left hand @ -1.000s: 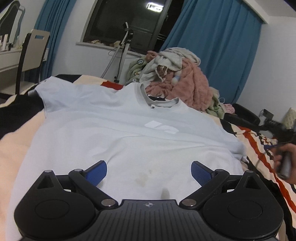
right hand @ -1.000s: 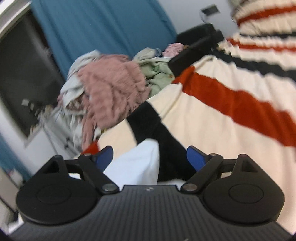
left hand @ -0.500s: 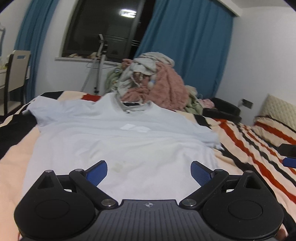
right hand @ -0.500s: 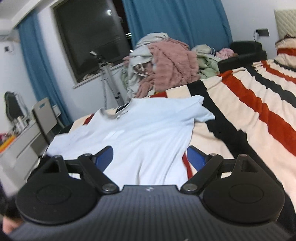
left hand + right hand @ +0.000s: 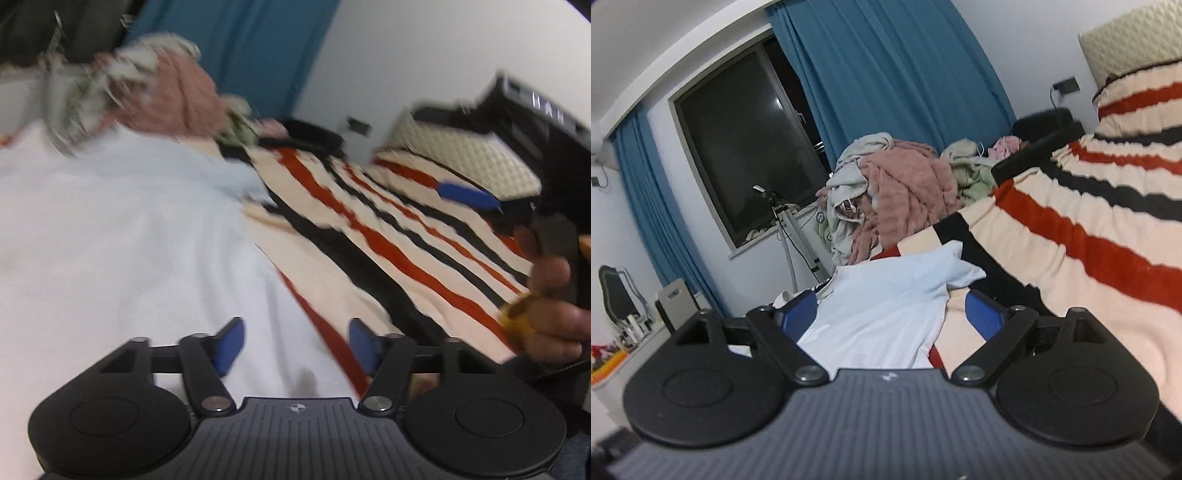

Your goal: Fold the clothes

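Left gripper (image 5: 295, 341) jaws spread apart, nothing between the blue pads (image 5: 231, 345), hovering over the right-hand edge of the t-shirt where it meets the blanket. Left wrist view is motion-blurred (details soft). Right gripper (image 5: 891, 313) also spread wide, empty, pads (image 5: 982, 318) framing the shirt's side and sleeve from low down.

Striped blanket (image 5: 1089, 240) covers the bed, cream with red and black bands, fills the right of both views. Blue curtains (image 5: 897, 77) hang either side of a dark window (image 5: 746, 158). Pale blue t-shirt (image 5: 886, 306) lies spread flat on the blanket, collar toward the window end, one short sleeve (image 5: 955, 271) sticking out onto a black stripe; in the left wrist view the shirt (image 5: 122, 236) takes up the whole left half. Small dark stain on the fabric just ahead of the left gripper.

Clothes pile (image 5: 897, 195) beyond the collar: pink fluffy piece, grey and pale green items heaped together. Quilted headboard (image 5: 1126, 40) at upper right. Tripod stand (image 5: 790, 236) by the window. A hand (image 5: 550, 295) grips a black handle at the right edge of the left wrist view, a blue pad tip above it.
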Demonstrator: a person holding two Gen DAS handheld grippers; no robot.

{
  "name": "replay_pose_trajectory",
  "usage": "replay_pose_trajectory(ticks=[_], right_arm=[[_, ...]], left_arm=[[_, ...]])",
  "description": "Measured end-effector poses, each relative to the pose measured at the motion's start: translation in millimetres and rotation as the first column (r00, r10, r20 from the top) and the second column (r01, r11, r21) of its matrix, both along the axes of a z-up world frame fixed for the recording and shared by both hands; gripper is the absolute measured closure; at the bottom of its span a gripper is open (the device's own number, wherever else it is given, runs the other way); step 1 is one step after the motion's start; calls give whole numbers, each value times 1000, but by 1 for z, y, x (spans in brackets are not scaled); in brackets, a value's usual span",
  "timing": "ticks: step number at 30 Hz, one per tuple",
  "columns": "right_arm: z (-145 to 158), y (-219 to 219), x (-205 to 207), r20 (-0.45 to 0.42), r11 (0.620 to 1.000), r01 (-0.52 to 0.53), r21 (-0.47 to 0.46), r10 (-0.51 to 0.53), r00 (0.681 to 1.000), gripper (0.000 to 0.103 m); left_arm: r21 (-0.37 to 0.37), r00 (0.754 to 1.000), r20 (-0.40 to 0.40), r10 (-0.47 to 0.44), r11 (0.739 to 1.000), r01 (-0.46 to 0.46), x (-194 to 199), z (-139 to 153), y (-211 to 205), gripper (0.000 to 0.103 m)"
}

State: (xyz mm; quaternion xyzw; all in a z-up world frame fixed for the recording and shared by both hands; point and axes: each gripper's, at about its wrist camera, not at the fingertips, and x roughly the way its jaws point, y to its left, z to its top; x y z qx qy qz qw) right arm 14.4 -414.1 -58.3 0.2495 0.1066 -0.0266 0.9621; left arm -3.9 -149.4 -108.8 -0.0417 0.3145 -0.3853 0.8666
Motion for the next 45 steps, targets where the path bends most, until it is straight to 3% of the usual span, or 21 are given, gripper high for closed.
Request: replay_pose_trajectory(ticks=[4, 7, 10, 12, 14, 17, 23, 27, 28, 30, 32, 35, 39, 40, 41, 45], right_arm=[[-6, 1, 3, -11, 1000, -4, -3, 4, 1000, 14], [-10, 3, 6, -30, 1000, -8, -9, 8, 1000, 14], [-13, 6, 8, -45, 1000, -12, -14, 11, 999, 14], [-14, 6, 9, -47, 1000, -14, -16, 13, 999, 14], [-14, 5, 9, -43, 1000, -11, -13, 10, 999, 14], [-14, 6, 6, -34, 1000, -7, -13, 7, 999, 14], [-12, 9, 5, -27, 999, -8, -48, 6, 1000, 14], [-12, 16, 9, -50, 994, -25, -103, 19, 999, 14], [-12, 18, 9, -56, 993, -29, -117, 23, 998, 14], [-12, 21, 9, -56, 989, -41, -139, 33, 998, 14], [-11, 24, 8, -51, 987, -50, -152, 43, 998, 14], [-10, 26, 7, -46, 985, -58, -160, 51, 998, 14], [-9, 26, 6, -34, 986, -57, -158, 52, 998, 14], [-9, 27, 6, -34, 985, -56, -161, 51, 998, 14], [-10, 27, 7, -34, 985, -55, -165, 51, 998, 14], [-10, 34, 9, -40, 979, -67, -194, 61, 997, 14]], left_arm=[[52, 997, -55, -51, 997, 54, 2, -25, -23, 51], [107, 995, -93, -25, 994, 35, 8, -40, -28, 50], [109, 994, -107, -18, 994, 30, 12, -45, -29, 49], [111, 994, -107, -23, 993, 35, 11, -44, -29, 54], [111, 994, -104, -46, 992, 58, 8, -44, -35, 79], [116, 993, -90, -81, 989, 92, 1, -43, -46, 97], [117, 990, -45, -132, 984, 136, -15, -37, -81, 99], [141, 992, -57, -112, 983, 119, -18, -47, -93, 99], [143, 992, -58, -109, 983, 116, -18, -45, -91, 97], [147, 993, -58, -103, 983, 111, -18, -41, -88, 83], [176, 996, -52, -68, 981, 76, -18, -32, -78, 51], [222, 1000, -2, 2, 975, -1, -18, -14, -59, 20], [252, 994, 85, 69, 964, -89, -14, 14, -23, 16], [245, 991, 100, 84, 964, -106, -12, 20, -14, 9], [235, 987, 121, 109, 962, -135, -11, 27, -2, 4], [192, 955, 206, 214, 948, -254, -7, 52, 37, 2]])
